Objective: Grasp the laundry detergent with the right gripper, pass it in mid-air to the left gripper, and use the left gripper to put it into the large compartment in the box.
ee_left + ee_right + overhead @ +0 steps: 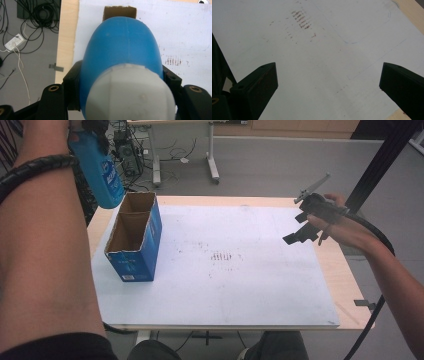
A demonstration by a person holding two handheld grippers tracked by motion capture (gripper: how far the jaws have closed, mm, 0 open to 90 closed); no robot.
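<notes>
A blue plastic bottle (102, 177) with a white cap (131, 93) hangs base-down from my left gripper (92, 132), raised high at the far left. The jaws are shut on the bottle (122, 45) just below its cap. Directly under it stands an open blue cardboard box (136, 237) on the left of the white sheet (240, 270); its brown opening (120, 12) peeks out past the bottle's base. My right gripper (298, 227) hovers above the sheet's right edge, and in the right gripper view it (328, 80) stands wide open with nothing between the jaws.
Brown smudges (222, 256) mark the sheet's middle. The wooden table edge (345, 270) shows along the right. Beyond the table are a desk's legs (212, 167) and tangled cables (43, 11) on the grey floor. A black post (385, 155) rises at the right.
</notes>
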